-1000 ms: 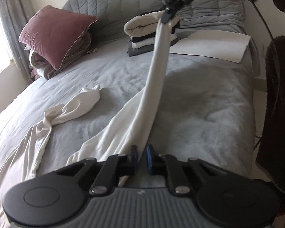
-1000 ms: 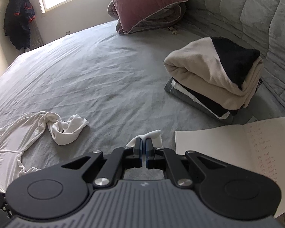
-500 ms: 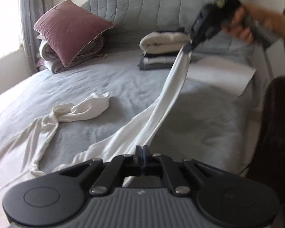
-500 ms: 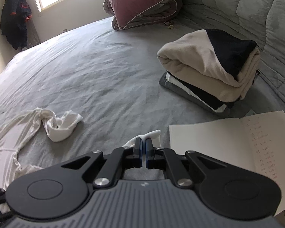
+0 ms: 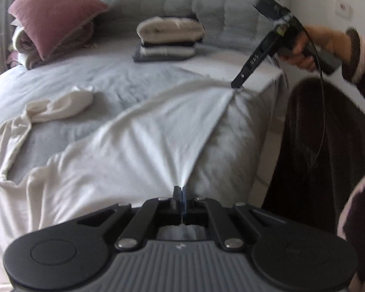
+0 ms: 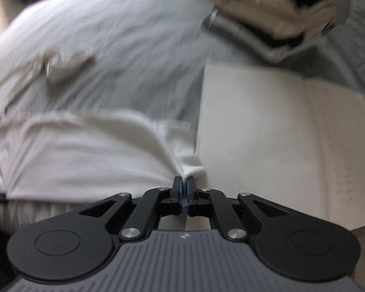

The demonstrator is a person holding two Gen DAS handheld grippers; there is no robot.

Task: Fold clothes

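Observation:
A white garment (image 5: 133,141) lies spread over the grey bed (image 5: 97,77), pulled taut between both grippers. My left gripper (image 5: 180,191) is shut on one corner of it near the bed's front edge. My right gripper (image 5: 238,87), held by a hand at the right, is shut on another corner farther back. In the blurred right wrist view the right gripper (image 6: 184,182) pinches the white garment (image 6: 85,153) beside a sheet of paper. One twisted sleeve (image 5: 60,104) trails off to the left.
A stack of folded clothes (image 5: 170,39) sits near the grey headboard. A maroon pillow (image 5: 53,12) leans on bedding at the back left. A white sheet of paper (image 6: 279,141) lies on the bed's right side. A person in dark clothing (image 5: 328,146) stands at the right.
The right gripper swung down from high above the bed to mattress level. The garment went from a hanging rope to a spread, taut sheet. The left gripper shut on the cloth.

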